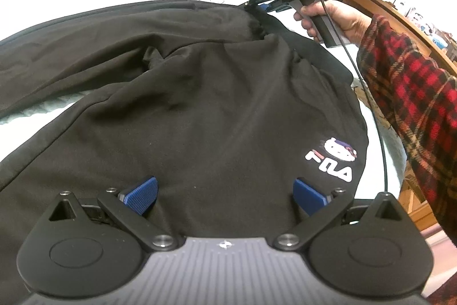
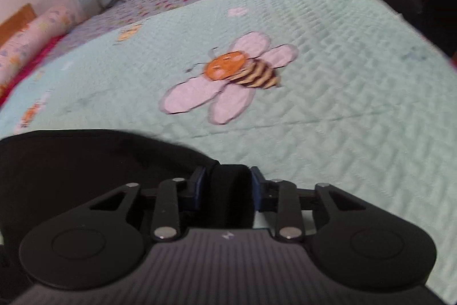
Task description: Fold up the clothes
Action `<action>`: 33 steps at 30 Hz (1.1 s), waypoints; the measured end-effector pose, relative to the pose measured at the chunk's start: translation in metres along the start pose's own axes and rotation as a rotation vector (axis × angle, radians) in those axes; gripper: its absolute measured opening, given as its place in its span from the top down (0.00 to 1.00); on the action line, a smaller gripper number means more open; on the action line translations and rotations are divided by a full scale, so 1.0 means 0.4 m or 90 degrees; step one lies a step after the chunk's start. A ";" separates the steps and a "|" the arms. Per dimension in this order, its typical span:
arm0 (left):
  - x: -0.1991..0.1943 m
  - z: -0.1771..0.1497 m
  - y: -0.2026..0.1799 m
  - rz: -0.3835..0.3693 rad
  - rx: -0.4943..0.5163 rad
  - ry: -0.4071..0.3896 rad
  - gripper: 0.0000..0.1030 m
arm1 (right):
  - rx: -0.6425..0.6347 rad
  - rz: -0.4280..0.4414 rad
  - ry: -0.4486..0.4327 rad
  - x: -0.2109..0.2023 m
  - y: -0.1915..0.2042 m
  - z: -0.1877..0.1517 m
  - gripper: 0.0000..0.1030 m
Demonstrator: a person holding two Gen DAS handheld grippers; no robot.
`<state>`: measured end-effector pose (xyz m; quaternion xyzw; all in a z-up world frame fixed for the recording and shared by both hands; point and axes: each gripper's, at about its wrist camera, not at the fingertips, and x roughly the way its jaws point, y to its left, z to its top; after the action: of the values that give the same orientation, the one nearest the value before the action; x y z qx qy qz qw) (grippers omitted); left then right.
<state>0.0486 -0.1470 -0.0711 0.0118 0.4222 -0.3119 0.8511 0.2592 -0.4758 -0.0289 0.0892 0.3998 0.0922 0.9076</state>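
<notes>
One black garment (image 1: 200, 105), soft and creased, lies spread on a pale-green quilted bedspread (image 2: 342, 76) stitched with a bee (image 2: 231, 76); cupboards stand far off. Left gripper (image 1: 225, 192) hovers over it near, blue ribbed pads wide apart. Right gripper (image 2: 227, 190) clamps a folded edge of the garment.

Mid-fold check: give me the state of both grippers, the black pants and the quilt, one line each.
left gripper: open, blue pads spread above the pants, holding nothing.
right gripper: shut on the pants' edge.
black pants: lying on the bed, wrinkled, legs not yet folded together, logo facing up.
bee quilt: spread flat, partly covered by the pants.
</notes>
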 end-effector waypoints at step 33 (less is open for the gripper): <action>-0.389 -0.015 0.545 0.178 -0.443 -0.194 0.08 | -0.063 0.137 -0.011 0.159 0.616 0.007 0.75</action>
<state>0.0925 0.1113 -0.0152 -0.2661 0.3657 -0.0297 0.8914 0.2797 -0.2224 -0.0140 0.0873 0.3751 0.2082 0.8991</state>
